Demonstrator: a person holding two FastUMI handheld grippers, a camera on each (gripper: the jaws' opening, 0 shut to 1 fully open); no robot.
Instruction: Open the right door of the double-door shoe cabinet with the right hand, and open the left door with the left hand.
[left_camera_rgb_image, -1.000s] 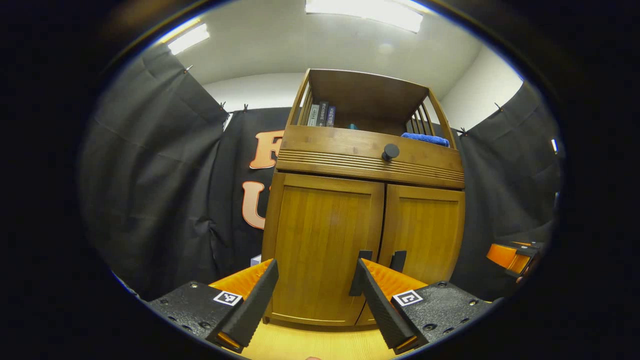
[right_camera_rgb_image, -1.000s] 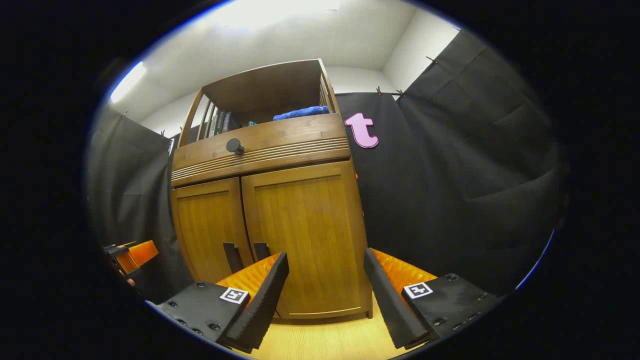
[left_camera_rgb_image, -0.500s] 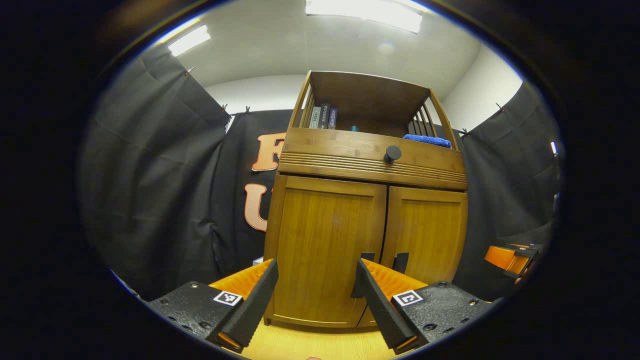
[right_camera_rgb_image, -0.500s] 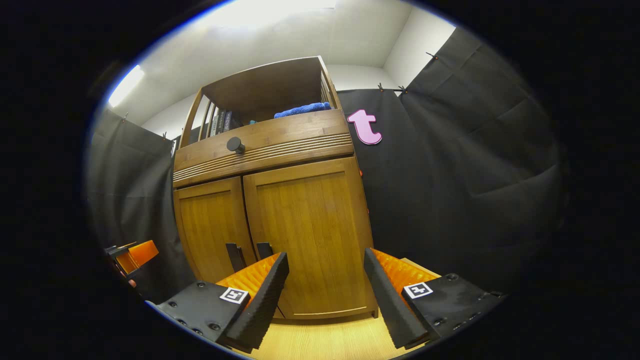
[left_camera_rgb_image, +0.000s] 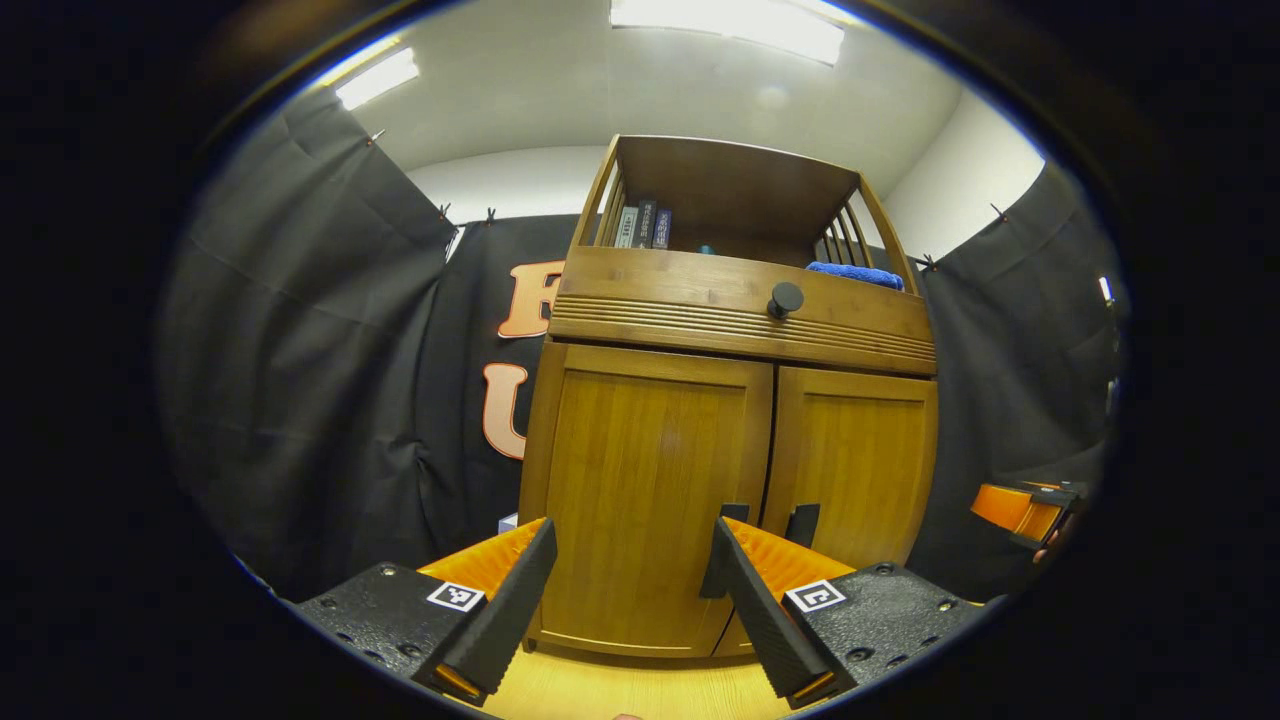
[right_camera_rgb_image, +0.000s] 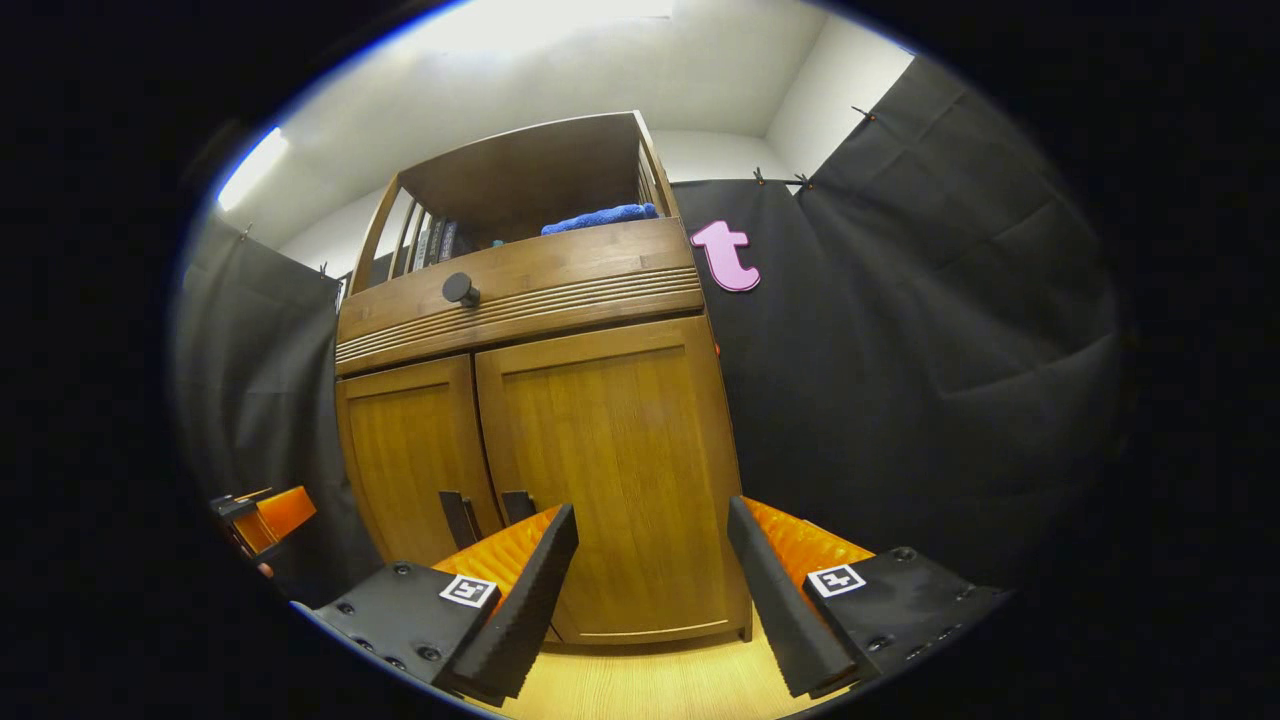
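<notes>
- Two grippers hang low in front of the shoe cabinet (left_camera_rgb_image: 735, 400), neither touching it.
- Nearest, the left gripper (left_camera_rgb_image: 632, 610) has its fingers spread wide with nothing between them, aimed at the left door (left_camera_rgb_image: 650, 490).
- Likewise, the right gripper (right_camera_rgb_image: 652, 600) is spread wide and empty, facing the right door (right_camera_rgb_image: 610, 480).
- Underneath lies a pale wooden floor (right_camera_rgb_image: 650, 685).
- Both doors are closed, meeting at the middle seam, where two dark handles (left_camera_rgb_image: 765, 525) sit side by side low down.
- Above the doors runs a ribbed drawer front with a round dark knob (left_camera_rgb_image: 785, 298).
- Farther up, the open shelf holds a few books (left_camera_rgb_image: 640, 228) on the left and a folded blue cloth (left_camera_rgb_image: 855, 274) on the right.
- Off at the right edge of the left gripper view, the other gripper shows near the cabinet's side.
</notes>
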